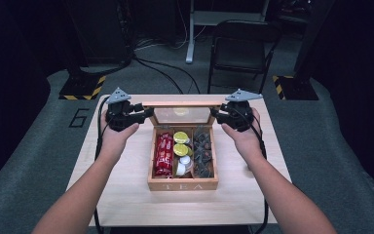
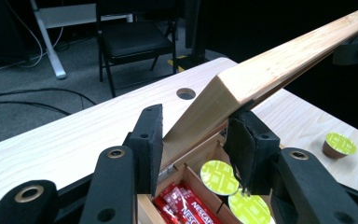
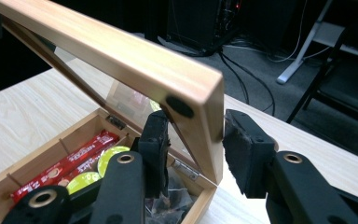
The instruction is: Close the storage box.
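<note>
A: The biggest thing is the pale wooden desk (image 1: 126, 195), and a wooden tea box (image 1: 182, 184) stands near its middle, with "TEA" on the front wall.

B: And the box's lid (image 1: 182, 103)?

A: It is raised and stands tilted up over the back of the box, hinged at the rear. It has a wooden frame with a clear pane in it. A person's two forearms come in from below, one hand at each end of the lid.

B: How does the left gripper (image 2: 193, 144) sit?

A: Its jaws straddle the left end of the lid frame. The gap is narrow, only a little wider than the wood; whether the pads actually press on it cannot be told for sure, and the right-hand pad seems just clear of the frame.

B: The right gripper (image 3: 193, 149)?

A: At the other end. Its jaws are set on either side of the frame's corner, narrow too, with the outer pad touching the wood's edge, so it appears to hold the lid.

B: What is inside?

A: Three compartments: red stick packets (image 1: 164, 155) on the left, green-topped capsules (image 1: 180, 144) in the middle, dark wrapped pieces (image 1: 202, 151) on the right.

B: Anything loose?

A: One green-topped capsule (image 2: 338, 145) lies on the desk, apart from the box.
</note>
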Demonstrator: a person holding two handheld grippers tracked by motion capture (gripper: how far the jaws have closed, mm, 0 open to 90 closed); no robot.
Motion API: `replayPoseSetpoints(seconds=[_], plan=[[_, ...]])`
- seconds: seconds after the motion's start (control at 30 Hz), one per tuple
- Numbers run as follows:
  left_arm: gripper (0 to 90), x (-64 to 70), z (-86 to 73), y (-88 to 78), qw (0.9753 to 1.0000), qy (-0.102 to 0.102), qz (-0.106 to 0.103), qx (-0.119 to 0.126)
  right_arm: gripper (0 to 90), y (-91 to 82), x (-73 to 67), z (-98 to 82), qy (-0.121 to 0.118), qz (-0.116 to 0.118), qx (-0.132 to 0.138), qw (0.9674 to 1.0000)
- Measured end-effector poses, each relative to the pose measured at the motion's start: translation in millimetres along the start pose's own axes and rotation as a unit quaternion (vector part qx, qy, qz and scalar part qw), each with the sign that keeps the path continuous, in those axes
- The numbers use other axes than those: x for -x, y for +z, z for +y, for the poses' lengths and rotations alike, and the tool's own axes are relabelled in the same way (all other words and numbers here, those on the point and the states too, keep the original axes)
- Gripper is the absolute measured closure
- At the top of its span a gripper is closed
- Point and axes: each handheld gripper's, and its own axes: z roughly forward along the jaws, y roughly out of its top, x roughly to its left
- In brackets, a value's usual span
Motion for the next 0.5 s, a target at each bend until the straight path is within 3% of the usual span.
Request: replayPoseSetpoints(seconds=[0.33, 0.5], plan=[[53.2, 9.2, -15.5, -9.1, 0.9999, 0.005, -0.012, -0.002, 59.9, -16.3, -12.4, -11.9, -0.021, 0.005, -0.004, 0.9998], [52.7, 13.5, -22.1, -12.2, 0.9999, 0.009, -0.013, -0.003, 58.1, -20.2, -16.0, -18.7, -0.016, 0.012, 0.004, 0.9998]])
